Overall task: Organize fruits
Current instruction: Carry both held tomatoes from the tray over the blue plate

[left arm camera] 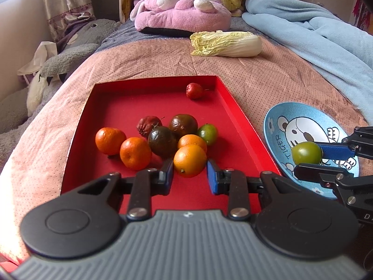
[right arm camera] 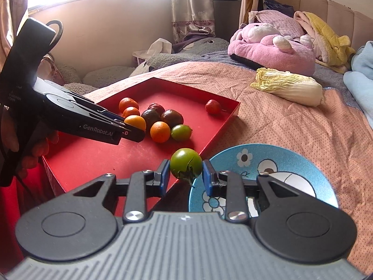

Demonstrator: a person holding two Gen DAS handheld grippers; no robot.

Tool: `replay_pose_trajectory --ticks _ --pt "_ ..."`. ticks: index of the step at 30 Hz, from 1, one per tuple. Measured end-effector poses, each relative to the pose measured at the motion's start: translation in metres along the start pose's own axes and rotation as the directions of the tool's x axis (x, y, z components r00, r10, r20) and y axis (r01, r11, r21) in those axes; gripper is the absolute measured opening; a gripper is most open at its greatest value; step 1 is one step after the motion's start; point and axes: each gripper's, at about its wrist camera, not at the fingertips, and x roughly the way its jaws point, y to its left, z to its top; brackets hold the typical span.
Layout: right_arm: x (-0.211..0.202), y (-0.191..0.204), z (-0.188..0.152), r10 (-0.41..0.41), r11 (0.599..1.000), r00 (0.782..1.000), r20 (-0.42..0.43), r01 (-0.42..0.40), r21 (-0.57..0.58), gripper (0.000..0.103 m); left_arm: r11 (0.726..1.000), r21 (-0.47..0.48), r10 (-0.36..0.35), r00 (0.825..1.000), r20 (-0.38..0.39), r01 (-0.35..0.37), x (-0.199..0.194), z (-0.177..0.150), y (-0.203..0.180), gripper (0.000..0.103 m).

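Note:
A red tray on the bed holds several fruits: oranges, two dark passion fruits, a wrinkled red fruit, a green fruit and a small red fruit in the far corner. My left gripper is shut on the nearest orange in the tray; the right wrist view shows this left gripper and the orange. My right gripper is shut on a green tomato-like fruit, held over the left rim of the blue cartoon plate. The left wrist view also shows the right gripper, the green fruit and the plate.
A napa cabbage lies on the pink bedspread beyond the tray. Plush toys are piled at the bed's head, and a blue blanket runs along the right. A person's hand grips the left gripper's handle.

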Motion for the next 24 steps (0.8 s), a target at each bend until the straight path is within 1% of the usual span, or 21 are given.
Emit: replay_pose_trajectory --ticks 7,13,17,21,24 --pt "-0.019 -0.029 -0.02 -0.083 0.995 0.996 -0.014 0.084 0.053 0.035 0.996 0.058 -0.073 0.997 0.012 0.072 -0.001 0.002 -0.039 0.034" --pt "-0.027 -0.056 -0.038 -0.149 0.984 0.988 -0.05 0.153 0.091 0.035 0.985 0.099 -0.141 0.99 -0.003 0.14 0.002 0.001 -0.073 0.034" --pt "-0.028 -0.07 -0.049 -0.183 0.976 0.981 -0.072 0.19 0.106 0.035 0.979 0.1 -0.178 0.984 -0.007 0.177 0.005 0.004 -0.089 0.034" --pt "-0.027 -0.082 -0.057 -0.204 0.97 0.975 -0.094 0.214 0.112 0.035 0.972 0.131 -0.196 0.981 -0.016 0.196 0.011 0.004 -0.107 0.034" --pt "-0.027 -0.091 -0.06 -0.221 0.963 0.969 -0.107 0.234 0.132 0.035 0.966 0.159 -0.202 0.979 -0.039 0.205 0.016 0.0 -0.118 0.034"
